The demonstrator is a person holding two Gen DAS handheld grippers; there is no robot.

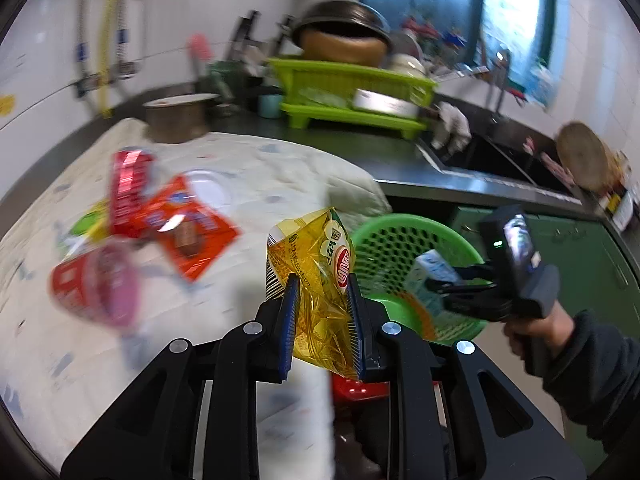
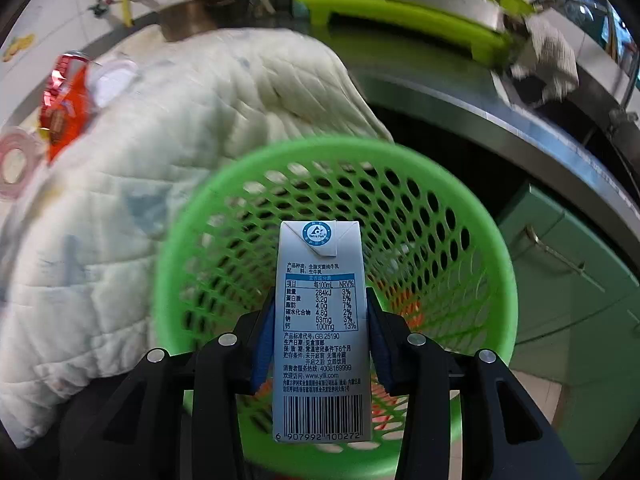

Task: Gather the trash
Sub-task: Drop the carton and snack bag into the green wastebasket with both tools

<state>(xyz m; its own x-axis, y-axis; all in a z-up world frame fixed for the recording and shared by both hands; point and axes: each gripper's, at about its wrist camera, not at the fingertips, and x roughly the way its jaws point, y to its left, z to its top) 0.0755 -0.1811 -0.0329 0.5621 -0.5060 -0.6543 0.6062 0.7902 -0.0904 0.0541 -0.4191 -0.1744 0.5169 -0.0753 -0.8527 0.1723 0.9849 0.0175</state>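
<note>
Your right gripper [image 2: 322,336] is clamped on a milk carton [image 2: 320,332], held over the open mouth of the green mesh basket [image 2: 460,216], so that drop looks nearly set. The risk there is the angle: the carton sits long-end forward, and if you let go while it points at the near rim rather than the well, it could catch on the rim and tip out onto the floor.

Your left gripper [image 1: 322,300] is pinched on a crumpled yellow snack bag [image 1: 316,256], still short of the basket [image 1: 384,240] and over the edge of the quilted cloth [image 1: 288,160]. The bag is thin and slippery-looking, and only a fold of it is between the pads; a quick swing could shake it loose before it reaches the basket. Both hands are heading for one opening, so the right gripper [image 1: 436,284] and its carton [image 1: 434,270] stand in the left's way: clear one before bringing in the other.

More trash remains on the cloth toward its far left: a red-orange wrapper [image 1: 188,228], a shiny red packet [image 1: 130,176], and a red cup with a pink lid [image 1: 96,284] near the left edge. Behind, on the counter, stand a metal pot [image 1: 176,118] and a lime dish rack [image 1: 352,92]; the sink [image 1: 492,156] lies to the right, well apart from the basket.
</note>
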